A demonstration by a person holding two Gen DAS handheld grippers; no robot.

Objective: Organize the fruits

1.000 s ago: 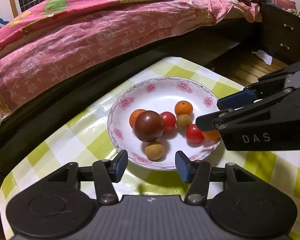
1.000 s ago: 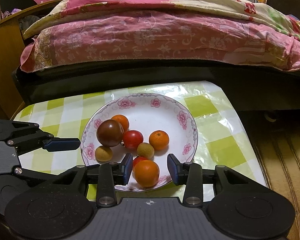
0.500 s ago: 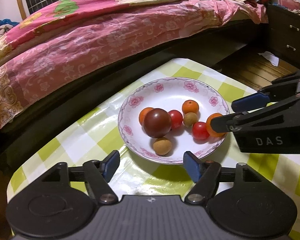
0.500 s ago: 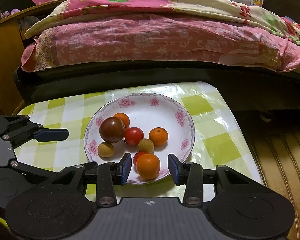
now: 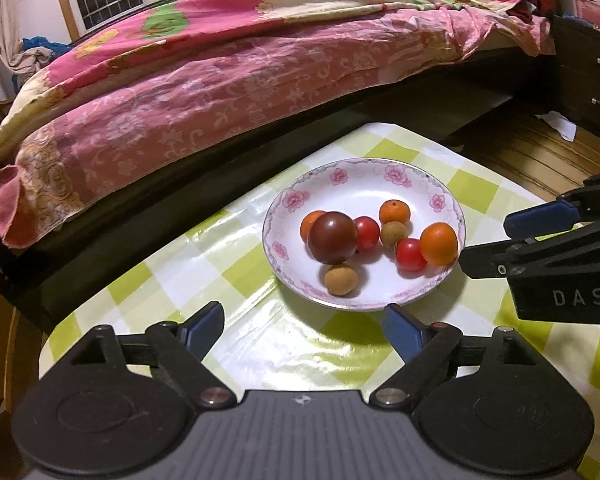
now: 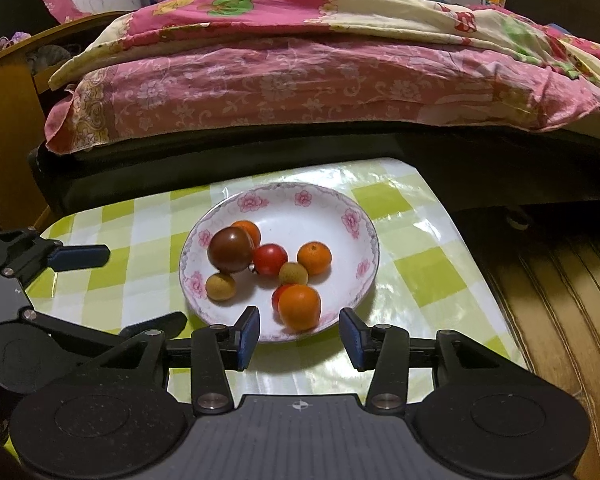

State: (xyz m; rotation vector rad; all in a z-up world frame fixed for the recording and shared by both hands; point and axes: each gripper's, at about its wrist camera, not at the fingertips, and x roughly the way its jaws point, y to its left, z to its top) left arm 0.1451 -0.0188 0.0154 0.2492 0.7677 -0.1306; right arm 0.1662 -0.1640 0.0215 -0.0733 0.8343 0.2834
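Observation:
A white floral plate (image 5: 412,184) (image 6: 332,208) sits on the green-checked table and holds several fruits: a dark purple tomato (image 5: 333,237) (image 6: 231,249), two red cherry tomatoes (image 5: 410,255) (image 6: 270,259), three oranges (image 5: 439,243) (image 6: 299,306) and two brown longans (image 5: 341,279) (image 6: 220,286). My left gripper (image 5: 303,328) is open and empty, a little short of the plate's near rim. My right gripper (image 6: 299,334) is open and empty, just behind the nearest orange at the plate's edge; in the left wrist view it (image 5: 496,244) sits right of the plate.
A bed with a pink floral quilt (image 5: 228,64) (image 6: 300,76) runs along the far side of the table (image 5: 228,280) (image 6: 420,280). A dark drawer cabinet (image 5: 588,64) stands at the right. Wooden floor (image 6: 560,280) lies beyond the table's right edge.
Both grippers have drawn back from the plate. The right gripper's fingers have spread, and the orange between them now lies on the plate.

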